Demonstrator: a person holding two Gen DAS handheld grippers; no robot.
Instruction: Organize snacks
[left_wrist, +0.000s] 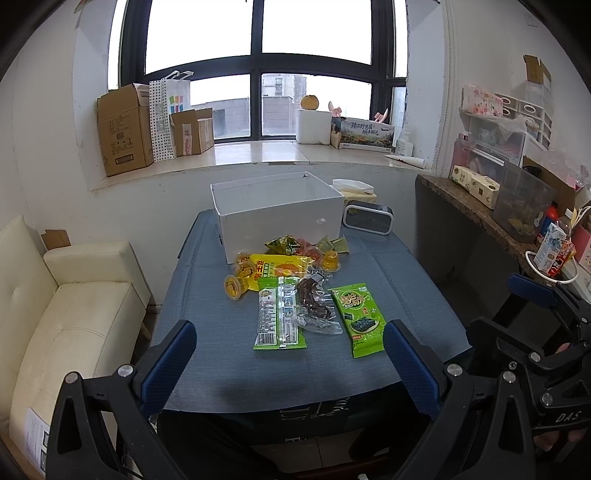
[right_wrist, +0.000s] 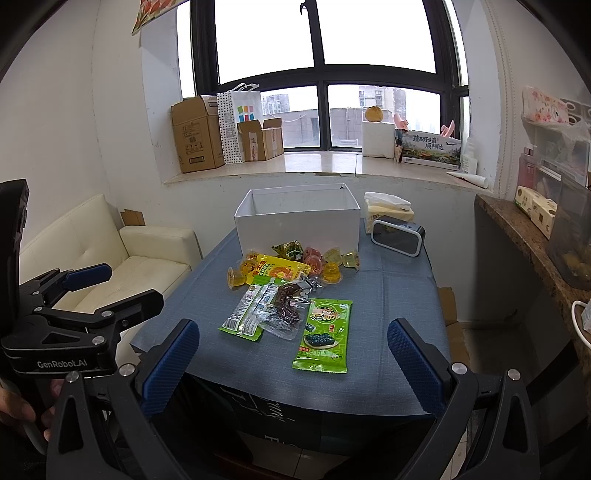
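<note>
Bench (left_wrist: 207, 354) covered with a blue cloth; white box (left_wrist: 280, 218) standing open-topped at the far side, nothing visible inside from either view. Snacks heaped and spread in front of the box, all on the cloth, none in the box.

Nearest the box: small green-and-yellow packet (left_wrist: 282, 245), touching a cluster of jelly cups (left_wrist: 325, 258), orange, red and pale green; yellow packet (left_wrist: 277, 271) lying flat just in front, with further orange jelly cups at its left end, one (left_wrist: 235, 287) tipped on its side.

Closer to the near edge: long green packet (left_wrist: 277, 314) lying back side up, barcode visible; clear packet with dark brown pieces (left_wrist: 314, 304) partly overlapping its right edge; green seaweed packet (left_wrist: 360, 319) just beside that, face up, lying alone at the right of the group.

Left gripper (left_wrist: 290, 354) held above the near edge of the bench, fingers (left_wrist: 168, 369) spread wide, holding nothing. Right gripper (right_wrist: 291, 356) likewise above the near edge, fingers (right_wrist: 415, 362) spread wide, empty; seaweed packet seen between them, well below and apart.

Off the snacks: black clock-like device (left_wrist: 367, 218) and tissue box (left_wrist: 354, 188) at the right of the white box; cream sofa (left_wrist: 70, 306) at left; cardboard boxes (left_wrist: 123, 129) on the windowsill.
</note>
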